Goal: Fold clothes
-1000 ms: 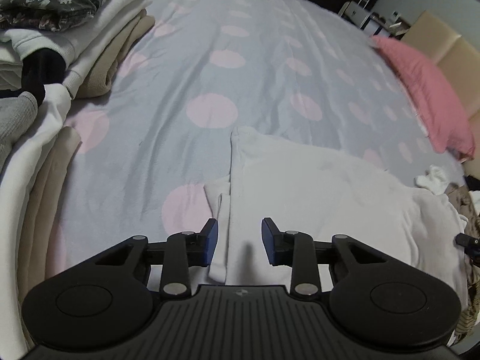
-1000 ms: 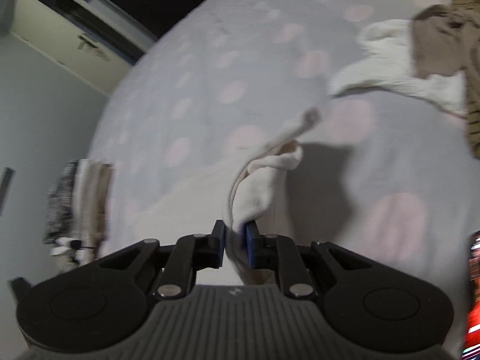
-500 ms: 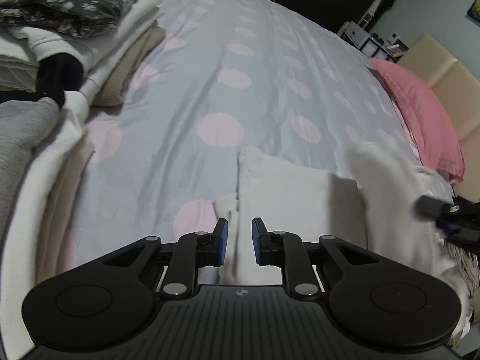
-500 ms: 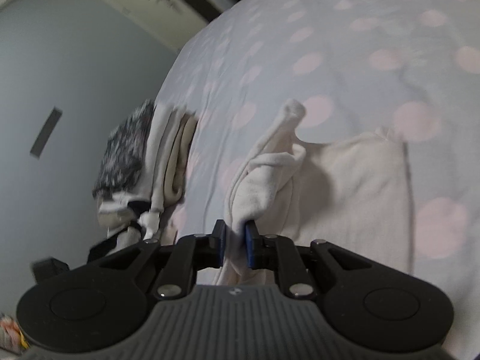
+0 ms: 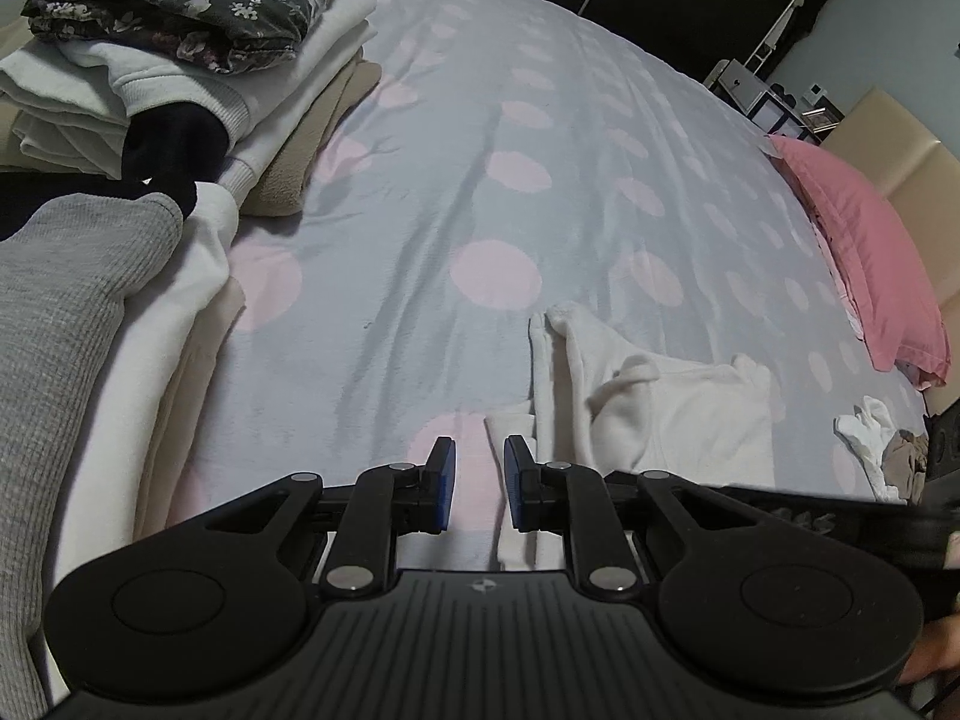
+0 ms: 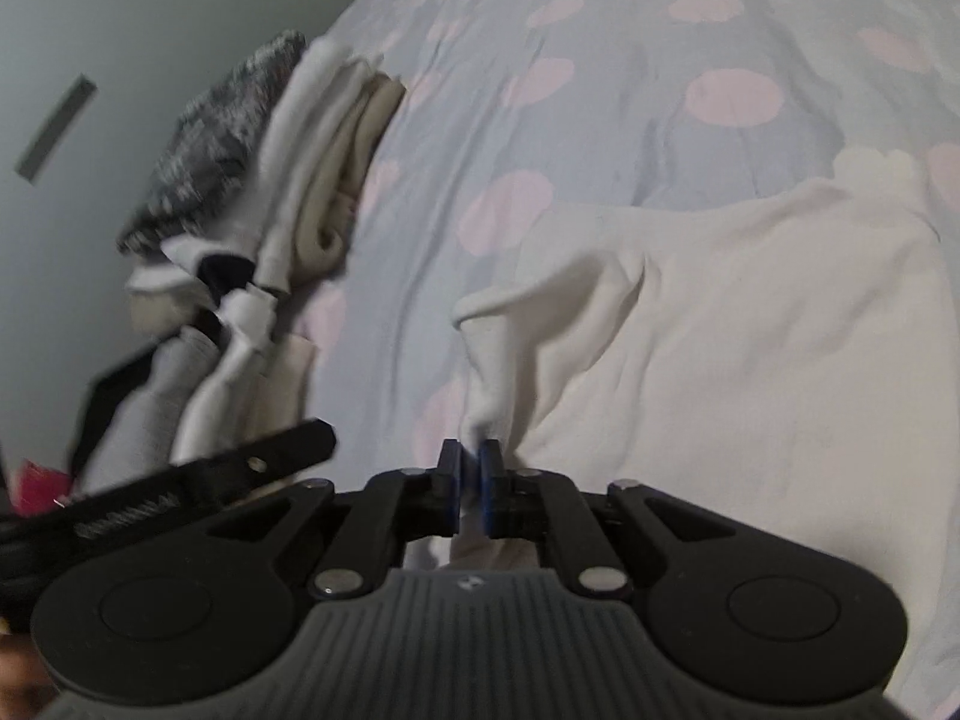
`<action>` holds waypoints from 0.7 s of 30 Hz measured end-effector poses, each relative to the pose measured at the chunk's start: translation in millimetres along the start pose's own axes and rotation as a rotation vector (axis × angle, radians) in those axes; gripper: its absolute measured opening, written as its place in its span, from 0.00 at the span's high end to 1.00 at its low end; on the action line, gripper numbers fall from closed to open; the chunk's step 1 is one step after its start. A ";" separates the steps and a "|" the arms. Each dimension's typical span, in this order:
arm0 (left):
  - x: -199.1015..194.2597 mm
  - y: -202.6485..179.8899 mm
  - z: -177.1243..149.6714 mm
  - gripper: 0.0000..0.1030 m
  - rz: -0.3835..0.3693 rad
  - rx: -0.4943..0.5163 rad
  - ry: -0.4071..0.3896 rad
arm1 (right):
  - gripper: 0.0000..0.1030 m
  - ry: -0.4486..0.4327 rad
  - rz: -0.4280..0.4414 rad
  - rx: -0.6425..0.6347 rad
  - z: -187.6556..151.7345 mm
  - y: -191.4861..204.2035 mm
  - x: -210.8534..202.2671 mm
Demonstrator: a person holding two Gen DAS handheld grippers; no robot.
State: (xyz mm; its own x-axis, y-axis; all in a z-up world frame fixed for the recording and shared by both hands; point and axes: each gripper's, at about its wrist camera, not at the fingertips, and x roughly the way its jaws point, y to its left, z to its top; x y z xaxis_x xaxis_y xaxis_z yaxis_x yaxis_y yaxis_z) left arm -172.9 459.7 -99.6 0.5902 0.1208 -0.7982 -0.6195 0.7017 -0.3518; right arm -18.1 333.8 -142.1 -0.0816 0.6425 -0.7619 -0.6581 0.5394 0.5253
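On the dotted bedspread (image 5: pixel 516 120), a cream garment (image 6: pixel 750 324) is being folded: a pinch of its cloth is clamped in the right gripper (image 6: pixel 471 480), jaws nearly closed on it after closing further, and is drawn across the body of the piece. The left gripper (image 5: pixel 477 483) is held narrow at the garment's near edge; no cloth is seen pressed between its pads. Next, the carried fold probably needs laying flat and releasing. Against a second ago, the garment's flat spread is now doubled over on itself, and the left jaws are narrower. Folded stacks (image 5: pixel 180 48) are noted well to the left
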 end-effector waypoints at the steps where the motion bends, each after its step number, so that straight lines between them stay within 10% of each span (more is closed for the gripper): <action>1: 0.2 0.4 0.1 0.85 -0.001 0.000 0.001 | 0.93 0.000 0.002 -0.002 -0.1 0.2 0.4; 13: -9.0 -0.3 -10.1 0.84 -0.080 0.006 0.017 | 0.69 -0.079 -0.020 -0.051 -6.2 -11.6 -40.9; 18: -16.3 -13.1 -26.6 0.57 -0.192 0.057 0.050 | 0.67 -0.085 -0.085 -0.123 -28.7 -30.1 -66.3; 21: -16.5 -23.7 -39.7 0.57 -0.181 0.121 0.078 | 0.66 -0.079 -0.121 -0.171 -48.8 -42.2 -80.4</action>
State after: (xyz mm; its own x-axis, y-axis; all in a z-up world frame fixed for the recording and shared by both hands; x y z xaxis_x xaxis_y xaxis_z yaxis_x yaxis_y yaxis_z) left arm -188.4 413.2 -97.5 0.6413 -0.0662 -0.7644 -0.4380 0.7865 -0.4355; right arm -20.3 232.9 -121.5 0.0602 0.6228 -0.7801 -0.7772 0.5196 0.3549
